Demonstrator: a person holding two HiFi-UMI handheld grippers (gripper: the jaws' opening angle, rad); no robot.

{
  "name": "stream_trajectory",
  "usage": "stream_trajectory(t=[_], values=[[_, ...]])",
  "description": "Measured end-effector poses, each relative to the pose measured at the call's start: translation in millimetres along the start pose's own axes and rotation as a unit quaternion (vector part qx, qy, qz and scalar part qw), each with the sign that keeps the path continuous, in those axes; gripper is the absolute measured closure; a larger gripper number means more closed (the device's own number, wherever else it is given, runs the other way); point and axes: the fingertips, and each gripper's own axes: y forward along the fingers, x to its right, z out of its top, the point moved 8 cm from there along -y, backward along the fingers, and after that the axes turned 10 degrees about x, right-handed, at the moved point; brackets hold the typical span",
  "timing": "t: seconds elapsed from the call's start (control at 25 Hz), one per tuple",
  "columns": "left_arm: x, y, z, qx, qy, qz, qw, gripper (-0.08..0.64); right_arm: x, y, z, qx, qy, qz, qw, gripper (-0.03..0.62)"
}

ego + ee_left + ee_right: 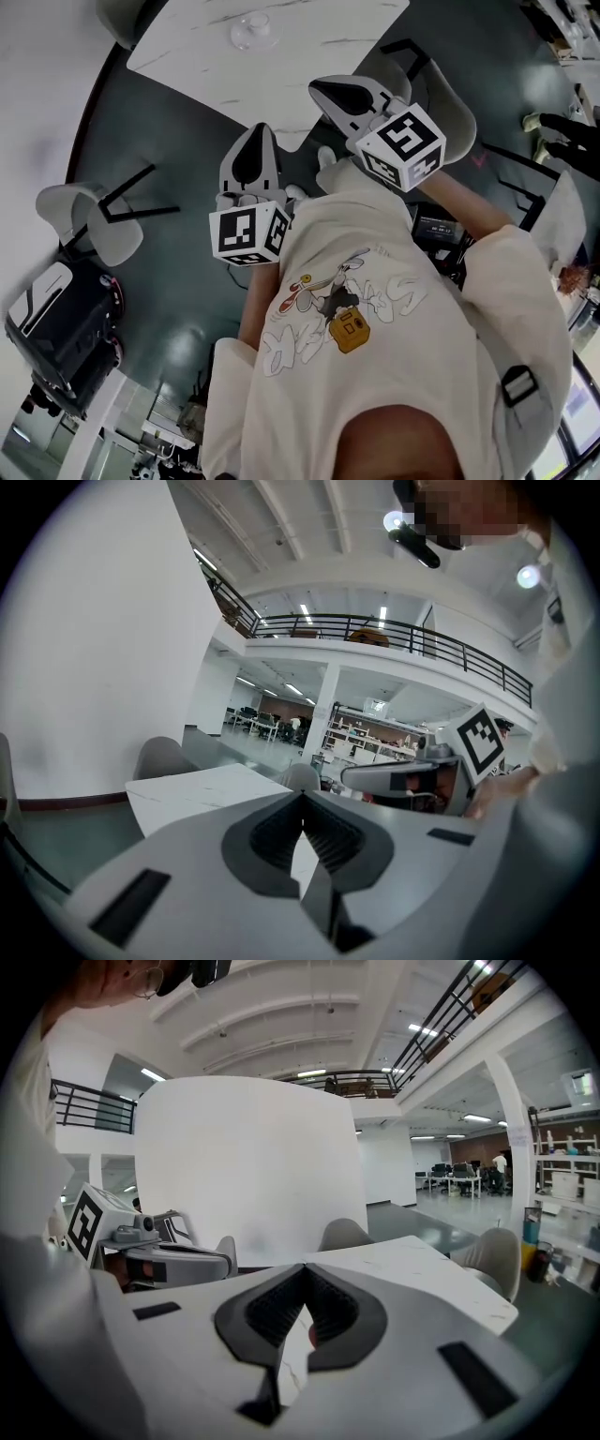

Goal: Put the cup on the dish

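Closest to us, the cream T-shirt with a cartoon print carries fat outlined lettering that we cannot read for certain, and the orange tag in the drawing is too small to make out. Just in front of the chest we hold the grey-and-white left gripper with its ribbed pads pressed together on nothing. The matching right gripper sits a little further forward, likewise clenched and empty. Their cubes show only black-and-white square markers, no words. Beyond both tips lies the white marble-patterned tabletop, and on it, well apart from either gripper, stands a small round clear glass piece. We cannot tell whether it is the cup, the dish or one on the other, and it shows no long axis. We judge it lies almost straight ahead of the left tips and forward-left of the right ones, so the left has the more direct reach.
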Motion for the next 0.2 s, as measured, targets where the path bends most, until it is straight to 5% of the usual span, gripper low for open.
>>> stream_trajectory(t=[0.2], values=[[3.8, -5.1, -6.9, -0.008, 0.006, 0.005, 0.9999, 0.558, 0.7, 2.8, -2.6, 0.005, -0.001, 0.015, 1.000, 0.589]])
